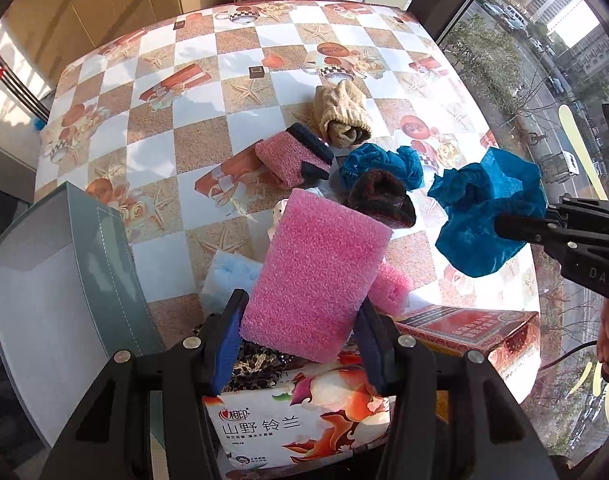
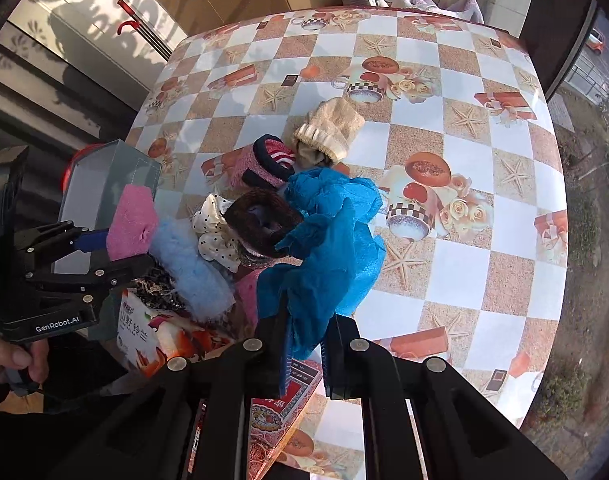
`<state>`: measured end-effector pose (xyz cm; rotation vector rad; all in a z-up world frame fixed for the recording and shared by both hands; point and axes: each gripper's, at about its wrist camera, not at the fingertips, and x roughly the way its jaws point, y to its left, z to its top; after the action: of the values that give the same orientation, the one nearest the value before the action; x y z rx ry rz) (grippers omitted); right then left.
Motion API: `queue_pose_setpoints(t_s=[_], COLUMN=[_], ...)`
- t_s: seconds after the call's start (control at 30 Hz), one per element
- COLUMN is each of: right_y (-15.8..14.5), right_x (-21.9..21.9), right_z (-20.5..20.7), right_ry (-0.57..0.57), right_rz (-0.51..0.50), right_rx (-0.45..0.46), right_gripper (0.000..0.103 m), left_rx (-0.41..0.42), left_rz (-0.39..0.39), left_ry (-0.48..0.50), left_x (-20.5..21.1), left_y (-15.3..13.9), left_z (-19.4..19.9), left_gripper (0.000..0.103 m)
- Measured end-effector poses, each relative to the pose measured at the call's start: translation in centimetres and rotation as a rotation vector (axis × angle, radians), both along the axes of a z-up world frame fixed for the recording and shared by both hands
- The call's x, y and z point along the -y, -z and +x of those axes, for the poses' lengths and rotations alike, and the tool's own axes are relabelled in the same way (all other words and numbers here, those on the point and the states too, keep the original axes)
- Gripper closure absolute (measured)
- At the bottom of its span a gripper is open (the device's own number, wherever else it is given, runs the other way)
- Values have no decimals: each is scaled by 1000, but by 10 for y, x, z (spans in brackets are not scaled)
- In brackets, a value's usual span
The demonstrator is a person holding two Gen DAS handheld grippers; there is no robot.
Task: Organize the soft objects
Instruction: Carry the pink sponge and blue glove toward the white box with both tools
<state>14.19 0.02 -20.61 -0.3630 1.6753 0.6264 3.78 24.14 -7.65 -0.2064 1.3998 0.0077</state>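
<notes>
Left gripper clamped on a pink sponge, lifted just above the tissue pack at the near table edge. Right gripper closed on a blue net cloth, hanging to the right of that tissue pack.

Seen only from the left wrist: a second blue net bundle lying on the checked tablecloth beyond the tissue pack, apart from the held cloth, and a smaller pink foam piece behind the sponge. A red box sat right of the tissue pack.

Seen only from the right wrist: a white dotted cloth and a fluffy light-blue piece just past the tissue pack, with the sponge in front of a grey box.

Common to both: a cream knit sock farthest from the tissue pack, a pink sock beside it, a dark brown fuzzy ring nearer.
</notes>
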Motion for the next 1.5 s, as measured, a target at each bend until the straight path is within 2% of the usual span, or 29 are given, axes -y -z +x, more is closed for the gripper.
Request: queue_pose_setpoints(t_s=[0.47,0.73,1.1,1.3,1.5], right_y=[-65,-97,-122,-129,-128], right_x=[32,44,32,25,21], right_z=[-29,-55,-105,-128,-134], right_ry=[114,162,200,216,190], right_rz=[-42,-78,-124,-133,-112], right_rx=[129,178,211,209,192], right_gripper=[90,90,90,90,90], left_rx=[79,122,176,162,146], left_rz=[41,16,-31,-54,-24], left_ry=[176,235,353,363,351], left_x=[48,64,87,85,86], left_y=[-48,-64,-85,-84,-84], left_z=[-9,-23,-58,-76,-84], left_gripper=[48,48,48,48,48])
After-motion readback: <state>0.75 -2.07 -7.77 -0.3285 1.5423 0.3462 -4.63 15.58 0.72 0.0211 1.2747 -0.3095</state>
